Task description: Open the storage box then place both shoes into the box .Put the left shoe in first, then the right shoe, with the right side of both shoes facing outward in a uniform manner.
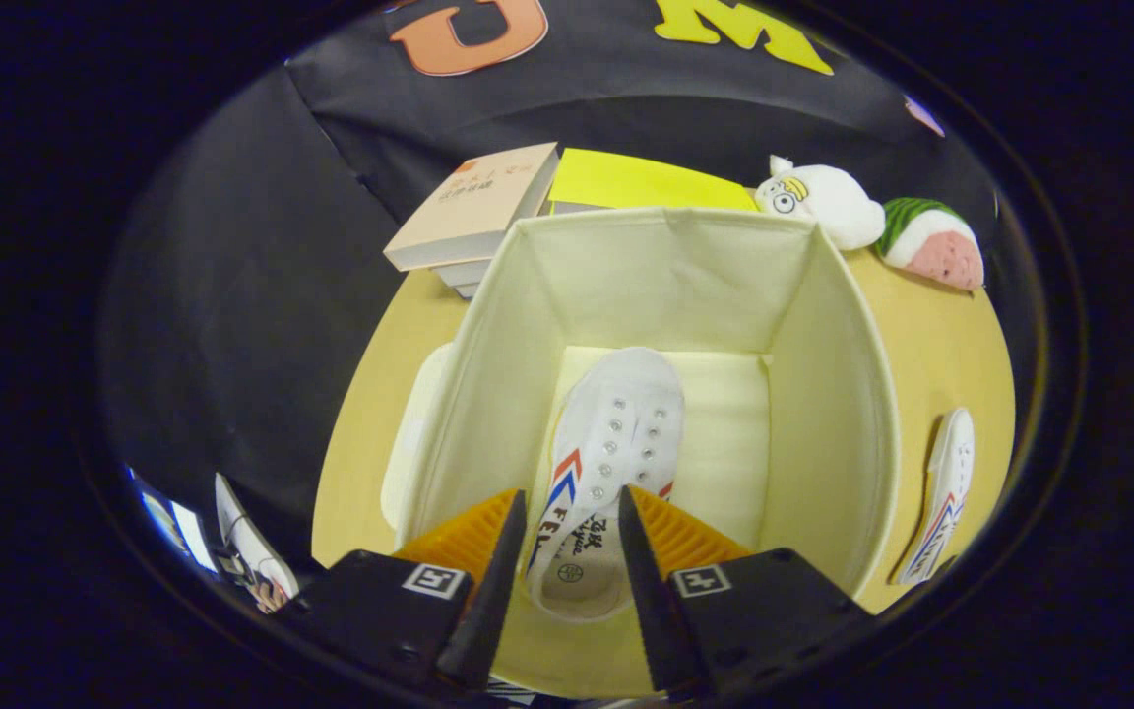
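Observation:
The cream fabric storage box (828, 394) stands open on the round table. A white canvas shoe (621, 418) with red and blue stripes hangs inside the box, toe pointing at the far wall and its opening facing up. My gripper (572, 512) is shut on the shoe's heel end, one finger on each side of the collar. A second white shoe (946, 492) with the same stripes lies on the table to the right of the box. The box's pale lid (408, 448) rests against the left outside wall.
The box stands on a round yellow-wood table (931, 325). Behind the box lie a stack of books (473, 207) and a yellow sheet (641, 182). A white plush toy (823, 202) and a watermelon-slice plush (936, 241) sit at the back right.

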Tool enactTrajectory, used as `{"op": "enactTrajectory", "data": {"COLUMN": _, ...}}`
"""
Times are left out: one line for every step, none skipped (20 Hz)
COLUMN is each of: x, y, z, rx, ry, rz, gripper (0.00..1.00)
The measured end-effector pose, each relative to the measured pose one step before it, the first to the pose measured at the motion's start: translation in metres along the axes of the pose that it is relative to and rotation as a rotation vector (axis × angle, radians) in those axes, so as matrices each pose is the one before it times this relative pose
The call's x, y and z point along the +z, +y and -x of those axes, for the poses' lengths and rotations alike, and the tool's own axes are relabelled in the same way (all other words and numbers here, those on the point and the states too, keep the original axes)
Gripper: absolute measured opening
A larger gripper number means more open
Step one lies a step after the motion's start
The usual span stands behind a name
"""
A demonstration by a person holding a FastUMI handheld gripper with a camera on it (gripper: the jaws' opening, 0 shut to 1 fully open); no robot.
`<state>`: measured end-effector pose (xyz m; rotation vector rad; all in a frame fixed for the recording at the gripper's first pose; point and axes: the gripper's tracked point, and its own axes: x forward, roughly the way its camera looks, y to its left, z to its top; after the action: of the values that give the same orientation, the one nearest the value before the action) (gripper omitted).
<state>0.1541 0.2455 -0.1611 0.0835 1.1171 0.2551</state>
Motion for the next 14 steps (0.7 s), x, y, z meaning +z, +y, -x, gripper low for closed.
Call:
{"op": "enactTrajectory", "data": {"x": -0.00155, "y": -0.00171, "z": 0.00622, "rx": 0.00676, "ry": -0.01428, "rz": -0.0088, "gripper": 0.77}}
{"op": "enactTrajectory", "data": {"x": -0.00054, "y": -0.00462, "z": 0.0071, "rx": 0.00008, "ry": -0.01322, "rz": -0.01003, "gripper": 0.77}}
{"op": "enactTrajectory", "data": {"x": -0.00088, "y": -0.00737, "z": 0.00866, "rx": -0.00884, "ry": -0.02161, "rz": -0.01087, "gripper": 0.78}}
{"op": "enactTrajectory", "data": {"x": -0.00091, "y": -0.00765, "z": 0.00882, "rx": -0.01183, "ry": -0.02647, "rz": -0.01095, "gripper": 0.78}}
{"op": "enactTrajectory", "data": {"x": -0.00129, "y": -0.01077, "z": 0.01146, "rx": -0.03296, "ry": -0.02642, "rz": -0.00801, "gripper": 0.81}}
{"op": "enactTrajectory", "data": {"x": -0.00218, "y": -0.00875, "z": 0.01209, "rx": -0.02399, "ry": -0.02413, "rz": 0.00605, "gripper": 0.86}}
{"op": "enactTrajectory", "data": {"x": 0.00009, "y": -0.00387, "z": 0.00928, "rx": 0.00084, "ry": -0.02499, "rz": 0.0145, "gripper": 0.98}}
{"op": "enactTrajectory", "data": {"x": 0.00162, "y": -0.00369, "z": 0.01103, "rx": 0.00655, "ry": -0.03867, "rz": 0.01137, "gripper": 0.98}}
{"op": "enactTrajectory", "data": {"x": 0.0016, "y": -0.00535, "z": 0.01511, "rx": -0.00299, "ry": -0.03889, "rz": 0.00109, "gripper": 0.98}}
{"op": "enactTrajectory", "data": {"x": 0.00137, "y": -0.00858, "z": 0.01393, "rx": -0.01191, "ry": -0.03579, "rz": -0.00495, "gripper": 0.98}}
{"op": "enactTrajectory", "data": {"x": 0.00014, "y": -0.00742, "z": 0.01263, "rx": -0.00174, "ry": -0.03052, "rz": -0.00561, "gripper": 0.98}}
{"op": "enactTrajectory", "data": {"x": 0.00131, "y": -0.00703, "z": 0.01202, "rx": 0.00286, "ry": -0.02794, "rz": -0.0065, "gripper": 0.98}}
{"op": "enactTrajectory", "data": {"x": 0.00139, "y": -0.00982, "z": 0.01096, "rx": -0.00413, "ry": -0.02273, "rz": -0.0059, "gripper": 0.98}}
{"op": "enactTrajectory", "data": {"x": 0.00026, "y": -0.01211, "z": 0.00979, "rx": -0.01526, "ry": -0.01596, "rz": -0.00072, "gripper": 0.98}}
